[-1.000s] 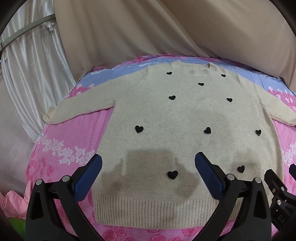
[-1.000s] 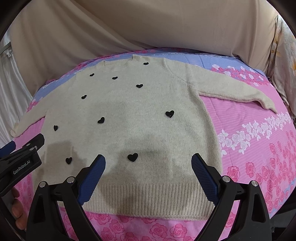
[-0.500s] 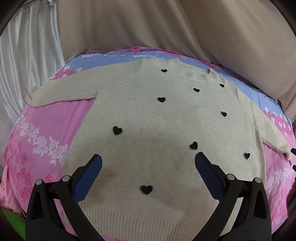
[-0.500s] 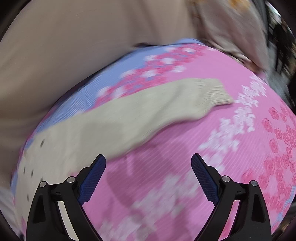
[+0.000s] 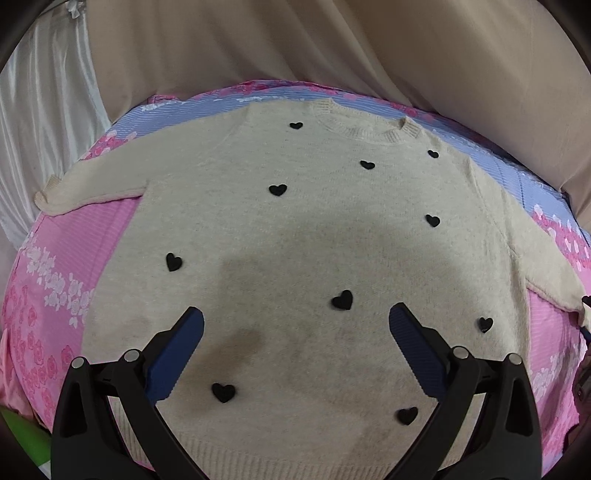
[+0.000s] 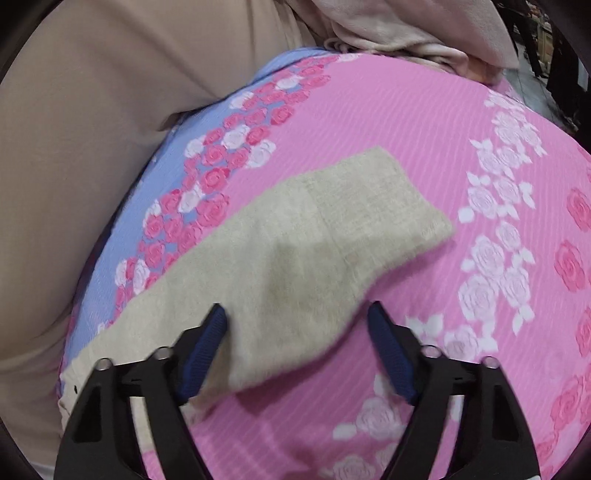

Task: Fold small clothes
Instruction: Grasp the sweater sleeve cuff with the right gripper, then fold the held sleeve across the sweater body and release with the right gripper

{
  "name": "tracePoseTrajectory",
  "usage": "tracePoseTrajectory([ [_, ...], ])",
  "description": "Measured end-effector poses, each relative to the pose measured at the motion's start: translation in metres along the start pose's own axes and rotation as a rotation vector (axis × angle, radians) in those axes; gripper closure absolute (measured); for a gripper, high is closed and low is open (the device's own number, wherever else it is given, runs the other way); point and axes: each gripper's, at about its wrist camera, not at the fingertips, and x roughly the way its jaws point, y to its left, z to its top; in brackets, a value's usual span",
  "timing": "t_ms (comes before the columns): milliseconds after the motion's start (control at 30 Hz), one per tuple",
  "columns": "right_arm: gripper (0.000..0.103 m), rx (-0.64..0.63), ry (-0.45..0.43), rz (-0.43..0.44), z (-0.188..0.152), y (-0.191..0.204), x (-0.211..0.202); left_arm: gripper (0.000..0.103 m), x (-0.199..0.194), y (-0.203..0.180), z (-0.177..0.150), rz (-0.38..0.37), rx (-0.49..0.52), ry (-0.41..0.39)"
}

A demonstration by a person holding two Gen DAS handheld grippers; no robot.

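A beige knit sweater (image 5: 314, 236) with small black hearts lies flat, front up, on a pink floral sheet (image 5: 70, 258). Its left sleeve (image 5: 92, 184) stretches out to the left, its collar (image 5: 369, 129) is at the far side. My left gripper (image 5: 295, 332) is open and empty, hovering over the sweater's lower body. In the right wrist view the sweater's right sleeve (image 6: 295, 258) lies diagonally, cuff (image 6: 399, 199) at the upper right. My right gripper (image 6: 297, 328) is open and empty, just above the middle of that sleeve, its jaws straddling it.
The sheet (image 6: 461, 147) has a blue band with roses (image 6: 177, 206) at the far side. Beige fabric (image 5: 332, 44) rises behind the bed, a white satin curtain (image 5: 44, 110) hangs at the left. A crumpled beige cloth (image 6: 399, 33) lies at the far right corner.
My right gripper has swung from the hem to the right sleeve and come down close over it. My left gripper has moved forward over the sweater's body.
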Motion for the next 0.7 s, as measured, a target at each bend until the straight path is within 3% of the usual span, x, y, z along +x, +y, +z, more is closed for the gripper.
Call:
tracePoseTrajectory([
  [100, 0.080, 0.006, 0.008, 0.026, 0.012, -0.001, 0.009, 0.005, 0.002, -0.005, 0.002, 0.006, 0.009, -0.003],
  [233, 0.087, -0.036, -0.010, 0.023, 0.017, 0.010, 0.002, 0.005, 0.003, -0.003, 0.004, 0.007, 0.001, -0.002],
  [400, 0.088, -0.086, -0.067, 0.115, 0.019, 0.053, -0.036, 0.005, 0.001, 0.015, 0.009, -0.002, -0.025, -0.013],
  [567, 0.092, -0.295, -0.119, 0.319, 0.002, 0.186, -0.096, 0.005, -0.006, 0.051, 0.018, -0.021, -0.091, -0.036],
  [700, 0.094, -0.552, -0.078, 0.465, -0.064, 0.321, -0.119, 0.005, -0.014, 0.088, 0.023, -0.028, -0.144, -0.060],
])
